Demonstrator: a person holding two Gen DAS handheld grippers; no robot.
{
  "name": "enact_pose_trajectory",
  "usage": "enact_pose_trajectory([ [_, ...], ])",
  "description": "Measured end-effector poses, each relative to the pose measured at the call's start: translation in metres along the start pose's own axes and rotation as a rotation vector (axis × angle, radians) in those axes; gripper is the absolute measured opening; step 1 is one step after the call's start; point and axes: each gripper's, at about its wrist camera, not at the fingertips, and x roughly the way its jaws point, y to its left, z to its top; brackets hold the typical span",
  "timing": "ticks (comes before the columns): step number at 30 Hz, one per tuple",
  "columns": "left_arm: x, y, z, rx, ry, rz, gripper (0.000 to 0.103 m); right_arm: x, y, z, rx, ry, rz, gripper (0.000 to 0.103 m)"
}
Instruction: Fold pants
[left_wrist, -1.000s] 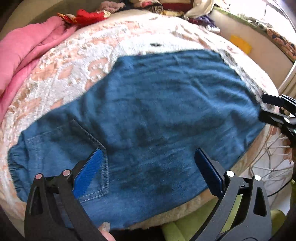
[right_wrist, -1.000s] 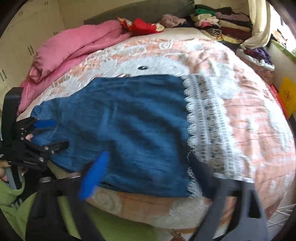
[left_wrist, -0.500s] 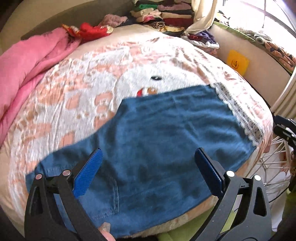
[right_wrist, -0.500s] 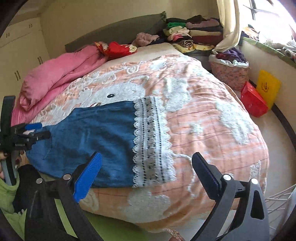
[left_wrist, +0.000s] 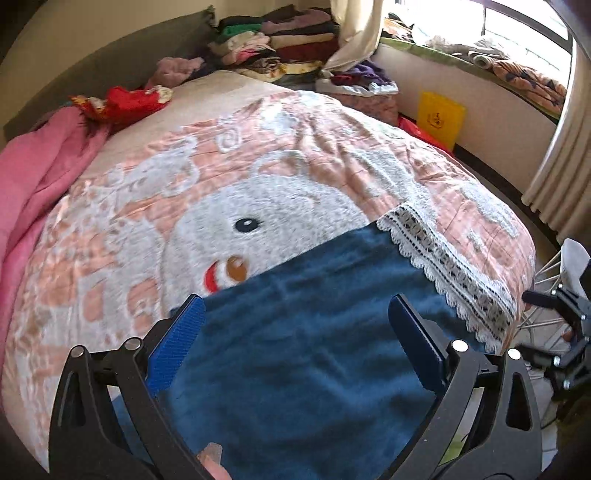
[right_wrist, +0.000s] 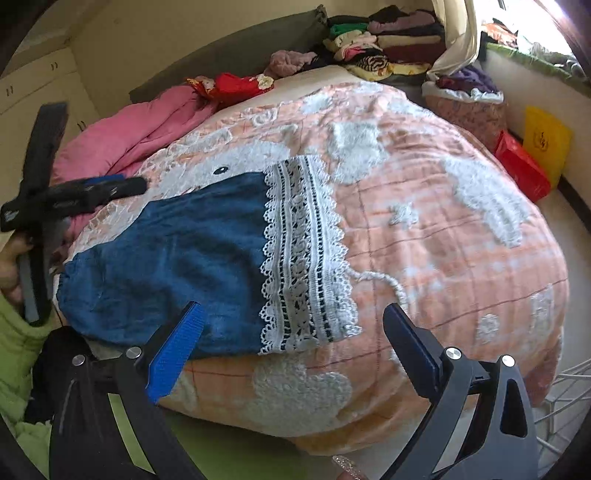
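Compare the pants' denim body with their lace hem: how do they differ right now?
The denim body is plain dark blue cloth; the lace hem is white openwork with scalloped edges. The denim covers a broad area; the lace is a narrow band at its end. Both lie flat on the peach quilt.

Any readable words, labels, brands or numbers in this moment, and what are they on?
No text can be read.
Yellow bag by the wall: a dark printed mark, too small and blurred to read.
Denim pants and pink bedspread: no lettering visible.
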Motion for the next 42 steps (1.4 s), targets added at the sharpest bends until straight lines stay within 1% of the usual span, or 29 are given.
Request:
enact_pose_trajectory([
  [8,0.050,-0.017,0.021,0.051,0.035,-0.044,0.093,0.022,-0.006,-0.002,0.046,0.024,0.031,0.097],
  [10,0.065,-0.023,0.025,0.070,0.056,-0.051,0.093,0.027,-0.009,-0.002,0.063,0.029,0.048,0.097],
  [12,0.080,-0.029,0.029,0.095,0.079,-0.047,0.088,0.033,-0.013,-0.003,0.075,0.036,0.069,0.097],
  [14,0.091,-0.034,0.031,0.110,0.090,-0.065,0.085,0.037,-0.016,-0.005,0.091,0.038,0.079,0.089],
  [15,0.095,-0.035,0.032,0.113,0.092,-0.069,0.085,0.037,-0.016,-0.005,0.090,0.033,0.085,0.076],
  [16,0.099,-0.037,0.033,0.120,0.092,-0.081,0.080,0.036,-0.015,-0.005,0.090,0.031,0.098,0.065],
  [17,0.102,-0.039,0.033,0.125,0.091,-0.089,0.076,0.035,-0.015,-0.004,0.095,0.025,0.120,0.063],
  [19,0.109,-0.044,0.034,0.144,0.094,-0.114,0.074,0.034,-0.013,-0.001,0.094,0.018,0.145,0.063],
  [20,0.112,-0.047,0.034,0.149,0.097,-0.135,0.068,0.034,-0.013,0.000,0.094,0.011,0.152,0.063],
  [22,0.114,-0.052,0.035,0.154,0.094,-0.188,0.053,0.037,-0.014,0.002,0.098,0.011,0.173,0.063],
  [23,0.115,-0.056,0.034,0.162,0.094,-0.192,0.050,0.040,-0.014,0.003,0.098,0.010,0.178,0.063],
  [24,0.118,-0.060,0.033,0.179,0.106,-0.174,0.050,0.043,-0.014,0.004,0.096,0.012,0.183,0.063],
  [25,0.120,-0.062,0.032,0.185,0.109,-0.174,0.045,0.046,-0.015,0.004,0.094,0.014,0.187,0.063],
  [27,0.122,-0.064,0.032,0.183,0.112,-0.180,0.042,0.052,-0.015,0.005,0.094,0.017,0.190,0.062],
  [29,0.123,-0.064,0.032,0.179,0.116,-0.197,0.028,0.053,-0.015,0.007,0.087,0.011,0.189,0.055],
  [30,0.123,-0.066,0.031,0.186,0.118,-0.190,0.025,0.052,-0.014,0.007,0.085,0.009,0.191,0.051],
  [31,0.122,-0.067,0.031,0.191,0.119,-0.184,0.020,0.052,-0.015,0.008,0.088,0.006,0.196,0.046],
  [32,0.121,-0.068,0.031,0.197,0.117,-0.180,0.015,0.052,-0.016,0.009,0.092,0.006,0.202,0.045],
  [34,0.119,-0.070,0.029,0.209,0.109,-0.166,0.011,0.052,-0.015,0.010,0.092,0.007,0.216,0.035],
  [36,0.118,-0.071,0.027,0.213,0.099,-0.154,0.009,0.053,-0.012,0.011,0.082,0.011,0.223,0.028],
  [38,0.117,-0.070,0.027,0.208,0.094,-0.157,0.006,0.052,-0.008,0.012,0.072,0.009,0.228,0.027],
  [39,0.115,-0.068,0.027,0.201,0.088,-0.164,0.006,0.051,-0.006,0.013,0.068,0.008,0.230,0.026],
  [42,0.108,-0.060,0.027,0.163,0.072,-0.196,0.004,0.047,0.001,0.018,0.052,-0.002,0.234,0.026],
])
